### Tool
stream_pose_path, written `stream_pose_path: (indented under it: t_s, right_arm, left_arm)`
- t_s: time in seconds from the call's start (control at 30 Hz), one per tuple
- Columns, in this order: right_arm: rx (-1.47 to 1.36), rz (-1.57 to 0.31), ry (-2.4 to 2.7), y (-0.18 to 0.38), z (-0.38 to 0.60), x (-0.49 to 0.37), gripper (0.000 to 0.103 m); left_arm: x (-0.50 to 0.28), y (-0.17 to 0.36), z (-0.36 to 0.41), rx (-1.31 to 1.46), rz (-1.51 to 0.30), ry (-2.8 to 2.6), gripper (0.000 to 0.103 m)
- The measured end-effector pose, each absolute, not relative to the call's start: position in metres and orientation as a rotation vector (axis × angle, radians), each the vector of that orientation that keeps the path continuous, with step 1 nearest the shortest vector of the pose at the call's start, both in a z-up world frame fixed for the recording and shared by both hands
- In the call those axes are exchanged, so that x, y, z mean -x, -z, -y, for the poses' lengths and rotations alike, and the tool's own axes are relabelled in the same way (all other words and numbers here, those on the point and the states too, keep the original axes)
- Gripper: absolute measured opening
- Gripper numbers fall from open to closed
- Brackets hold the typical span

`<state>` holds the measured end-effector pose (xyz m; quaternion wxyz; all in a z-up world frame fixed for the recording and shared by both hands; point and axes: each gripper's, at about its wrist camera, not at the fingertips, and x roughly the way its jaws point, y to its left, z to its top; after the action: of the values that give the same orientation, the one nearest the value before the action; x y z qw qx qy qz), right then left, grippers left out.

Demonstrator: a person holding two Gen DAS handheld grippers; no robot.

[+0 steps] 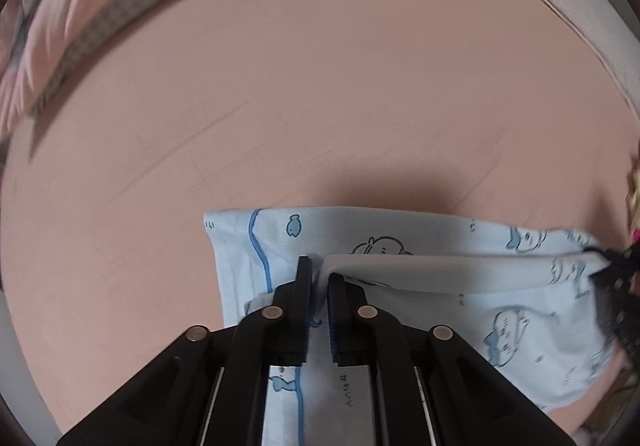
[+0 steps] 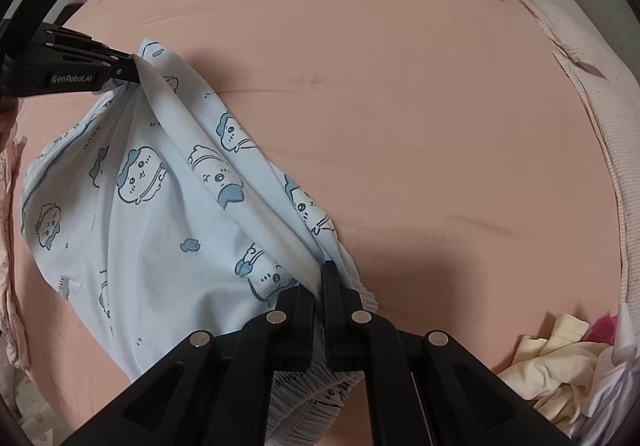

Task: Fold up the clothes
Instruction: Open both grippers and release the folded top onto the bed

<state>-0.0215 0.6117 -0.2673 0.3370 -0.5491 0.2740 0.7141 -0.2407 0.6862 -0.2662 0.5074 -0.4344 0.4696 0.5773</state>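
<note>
Right wrist view: pink bed (image 2: 420, 105) across most of frame, pale blue printed garment (image 2: 140, 226) draped on it at left, raised along one edge between both grippers. Risk, as a judgement: thin bunched cloth slipping from either pinch if pulled apart unevenly, skewing the fold. Left gripper (image 1: 318, 278) low over the bed, fingers nearly closed on a folded edge. Right gripper (image 2: 318, 282) likewise clamped on gathered fabric near the elastic band. Loose clothes (image 2: 560, 374) heaped at lower right.
</note>
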Motion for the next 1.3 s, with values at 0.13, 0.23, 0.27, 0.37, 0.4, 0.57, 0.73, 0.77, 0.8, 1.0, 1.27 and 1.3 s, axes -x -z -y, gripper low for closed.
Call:
stream_pose_path:
  t_s: [0.13,0.23,0.27,0.37,0.4,0.57,0.73,0.77,0.8,1.0,1.27,1.3]
  right_arm:
    - [1.375,-0.827,-1.838,0.261,-0.621,0.013,0.015]
    - [1.327,-0.887,-1.833,0.254,-0.627,0.004,0.025]
    - [1.326,-0.854,-1.81,0.251,-0.628,0.002,0.029]
    - [1.322,-0.765,-1.754,0.241,-0.629,-0.003,0.05]
    - [1.319,-0.749,-1.748,0.238,-0.629,-0.004,0.05]
    - [1.295,-0.761,-1.699,0.229,-0.621,-0.016,0.051]
    - [1.272,-0.799,-1.686,0.225,-0.605,-0.03,0.051]
    - [1.263,-0.814,-1.696,0.224,-0.6,-0.032,0.051]
    - [1.257,-0.827,-1.705,0.223,-0.595,-0.034,0.051]
    - [1.276,-0.847,-1.705,0.219,-0.572,-0.046,0.051]
    - [1.286,-0.821,-1.752,0.202,-0.551,-0.056,0.051]
    - [1.285,-0.805,-1.764,0.199,-0.546,-0.055,0.051]
  left_arm:
    - [0.248,0.258,-0.688,1.061,-1.119,-1.428,0.037]
    - [0.253,0.247,-0.688,1.035,-1.113,-1.453,0.054]
    - [0.254,0.243,-0.688,1.028,-1.107,-1.457,0.054]
    - [0.255,0.233,-0.688,1.007,-1.113,-1.479,0.054]
    - [0.255,0.231,-0.688,1.004,-1.12,-1.491,0.054]
    - [0.252,0.225,-0.683,0.99,-1.107,-1.518,0.054]
    - [0.245,0.218,-0.666,0.983,-1.064,-1.507,0.054]
    - [0.243,0.217,-0.663,0.982,-1.058,-1.505,0.054]
    - [0.241,0.216,-0.659,0.981,-1.055,-1.502,0.054]
    - [0.23,0.214,-0.644,1.009,-1.043,-1.476,0.054]
    - [0.186,0.206,-0.61,1.038,-0.962,-1.465,0.054]
    - [0.182,0.205,-0.603,1.039,-0.962,-1.469,0.054]
